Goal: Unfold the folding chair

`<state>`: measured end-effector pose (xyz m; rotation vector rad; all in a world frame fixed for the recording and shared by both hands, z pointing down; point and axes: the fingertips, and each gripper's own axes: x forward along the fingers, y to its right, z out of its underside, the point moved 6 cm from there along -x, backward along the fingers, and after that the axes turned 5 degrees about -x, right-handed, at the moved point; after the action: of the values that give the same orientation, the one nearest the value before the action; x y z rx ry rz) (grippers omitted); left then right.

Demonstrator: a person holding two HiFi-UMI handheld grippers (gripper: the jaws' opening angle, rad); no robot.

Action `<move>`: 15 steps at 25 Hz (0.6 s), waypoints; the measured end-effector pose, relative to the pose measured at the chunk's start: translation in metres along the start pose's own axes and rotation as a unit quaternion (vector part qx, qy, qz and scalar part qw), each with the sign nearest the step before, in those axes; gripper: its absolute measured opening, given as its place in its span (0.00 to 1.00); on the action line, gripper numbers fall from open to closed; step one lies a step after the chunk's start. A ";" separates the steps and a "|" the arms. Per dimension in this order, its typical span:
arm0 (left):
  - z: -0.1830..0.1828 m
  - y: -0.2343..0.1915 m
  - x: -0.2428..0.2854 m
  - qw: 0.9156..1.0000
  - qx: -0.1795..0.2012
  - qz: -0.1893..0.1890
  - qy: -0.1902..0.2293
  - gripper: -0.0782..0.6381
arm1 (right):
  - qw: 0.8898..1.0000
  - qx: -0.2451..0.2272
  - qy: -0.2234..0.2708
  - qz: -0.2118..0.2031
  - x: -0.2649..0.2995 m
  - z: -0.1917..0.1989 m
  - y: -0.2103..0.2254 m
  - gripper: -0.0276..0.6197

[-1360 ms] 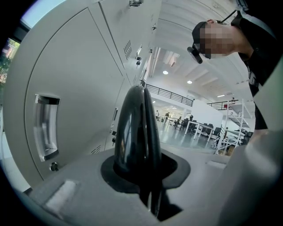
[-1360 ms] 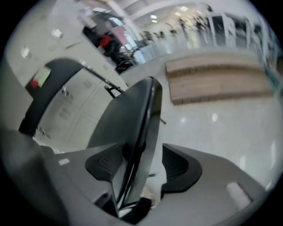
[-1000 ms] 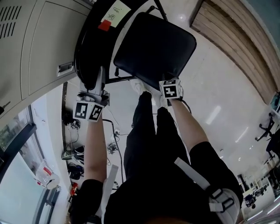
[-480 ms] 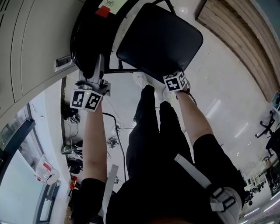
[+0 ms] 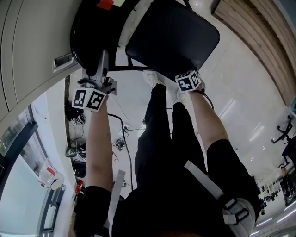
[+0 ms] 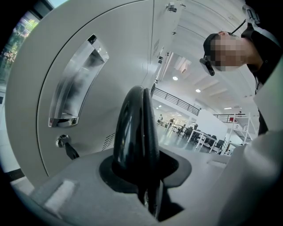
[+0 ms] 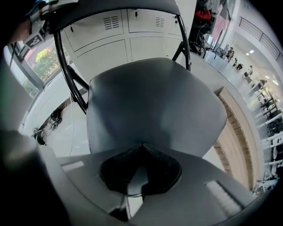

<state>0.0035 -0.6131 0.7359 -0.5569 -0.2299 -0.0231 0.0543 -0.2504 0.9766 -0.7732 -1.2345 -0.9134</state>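
While the glossy pale floor (image 5: 240,92) and the bank of grey cabinets (image 5: 32,41) on the left fill most of the head view, the person's dark trouser legs (image 5: 162,139) run right up the middle of it. The folding chair (image 5: 171,37) stands just in front of the white shoes (image 5: 155,79), close by the cabinets. Its black seat (image 7: 154,106) is swung out and tilted toward the person, and the black backrest (image 5: 85,41) rises at the cabinet side.

The left gripper (image 5: 102,62) reaches nearly level onto the backrest. Its jaws have just been easing apart a bit, the backrest's shiny rounded edge stands between them, and the pads look snug on it. The right gripper (image 7: 141,148) points straight down at the seat's near edge with its jaws fully together and nothing between them. Can't tell whether the tips actually touch the seat.

Small stuff: a chrome handle (image 6: 75,84) on the cabinet door right behind the backrest, and a red tag (image 5: 104,4) up on the backrest.
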 end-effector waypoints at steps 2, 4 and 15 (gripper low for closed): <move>0.000 -0.001 -0.001 1.000 0.007 -0.002 -0.005 0.25 | 0.999 0.026 0.005 -0.018 -0.005 -0.001 0.001 0.05; 0.002 0.000 -0.003 0.999 0.028 -0.009 -0.023 0.27 | 0.997 0.061 0.020 -0.033 -0.014 -0.001 0.007 0.05; 0.007 0.015 -0.064 0.989 0.025 -0.142 0.012 0.40 | 0.974 0.082 0.211 -0.031 -0.129 -0.050 0.051 0.05</move>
<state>-0.0592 -0.5993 0.7200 -0.4701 -0.2834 -0.3001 0.1112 -0.2516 0.8408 -0.3838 -0.9467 -0.9546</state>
